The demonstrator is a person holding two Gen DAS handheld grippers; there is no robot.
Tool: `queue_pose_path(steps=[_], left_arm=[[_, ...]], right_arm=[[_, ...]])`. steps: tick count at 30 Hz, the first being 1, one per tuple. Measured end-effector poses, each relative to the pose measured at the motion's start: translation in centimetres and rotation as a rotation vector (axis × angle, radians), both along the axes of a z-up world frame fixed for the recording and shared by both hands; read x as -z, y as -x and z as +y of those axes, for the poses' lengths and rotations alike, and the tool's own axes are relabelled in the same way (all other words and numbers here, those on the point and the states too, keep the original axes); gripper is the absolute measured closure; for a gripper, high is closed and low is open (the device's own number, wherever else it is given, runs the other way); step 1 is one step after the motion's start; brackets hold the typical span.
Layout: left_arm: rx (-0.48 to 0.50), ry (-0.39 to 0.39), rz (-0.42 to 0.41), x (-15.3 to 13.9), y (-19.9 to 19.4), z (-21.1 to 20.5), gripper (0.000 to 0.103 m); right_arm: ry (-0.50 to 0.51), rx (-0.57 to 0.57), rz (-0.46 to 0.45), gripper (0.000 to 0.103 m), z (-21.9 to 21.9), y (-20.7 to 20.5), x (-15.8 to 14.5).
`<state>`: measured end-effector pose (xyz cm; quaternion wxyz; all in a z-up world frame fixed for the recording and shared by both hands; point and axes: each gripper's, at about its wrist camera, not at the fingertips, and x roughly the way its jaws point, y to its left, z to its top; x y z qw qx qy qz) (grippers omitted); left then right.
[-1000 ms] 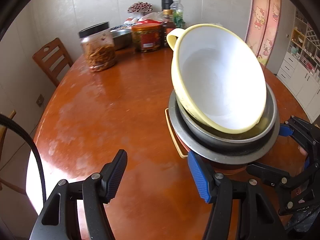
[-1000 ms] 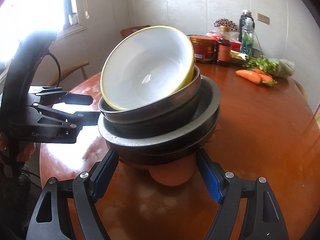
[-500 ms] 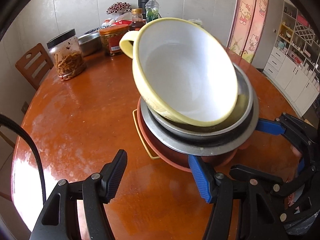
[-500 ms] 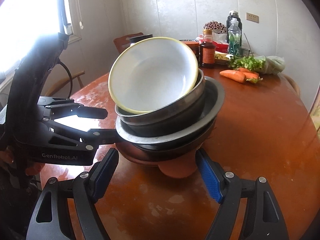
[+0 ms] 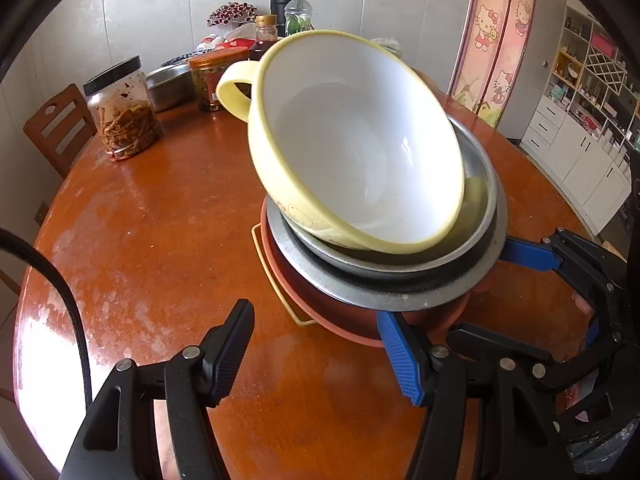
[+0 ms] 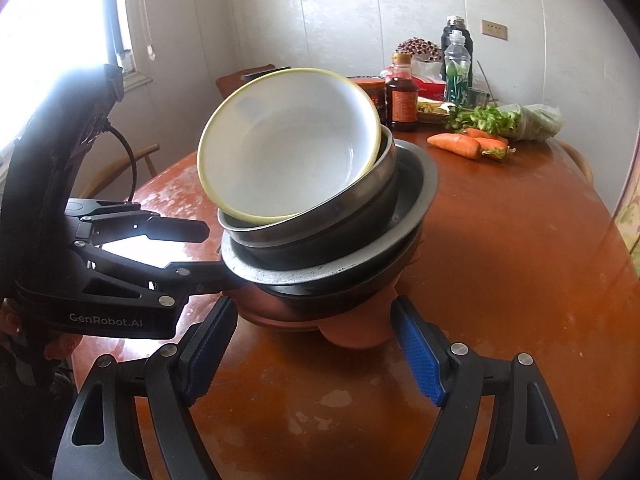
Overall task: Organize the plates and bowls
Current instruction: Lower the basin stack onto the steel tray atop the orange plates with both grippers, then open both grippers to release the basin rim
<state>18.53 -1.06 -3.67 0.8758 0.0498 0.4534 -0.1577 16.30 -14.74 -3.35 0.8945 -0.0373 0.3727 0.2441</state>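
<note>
Since the earlier frames we had drawn both grippers back a little, so the stack (image 5: 380, 240) sat slightly farther off and more centred on the table (image 5: 160, 220). Our left gripper (image 5: 316, 356) and right gripper (image 6: 312, 340) both stood spread wide with nothing between the fingers, flanking the stack's base from opposite sides. Beyond them the yellow bowl (image 6: 288, 148) leaned tilted in a steel bowl (image 6: 384, 184) atop a metal plate (image 6: 416, 184) and orange plate (image 5: 352, 328), with jars (image 5: 124, 116) and carrots (image 6: 456, 145) farther back.

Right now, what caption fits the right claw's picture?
Tilted yellow bowl tops a stack of metal dishes between the open right claw and left claw.
</note>
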Motion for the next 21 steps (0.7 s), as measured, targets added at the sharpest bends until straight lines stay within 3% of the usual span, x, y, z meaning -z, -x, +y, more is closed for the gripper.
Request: queue_pose_path(steps=[21], left_arm=[[0.002,0.029,0.01,0.4,-0.36,-0.67,0.039]], right_arm=[[0.008,0.04,0.008,0.022,-0.58,-0.7,0.12]])
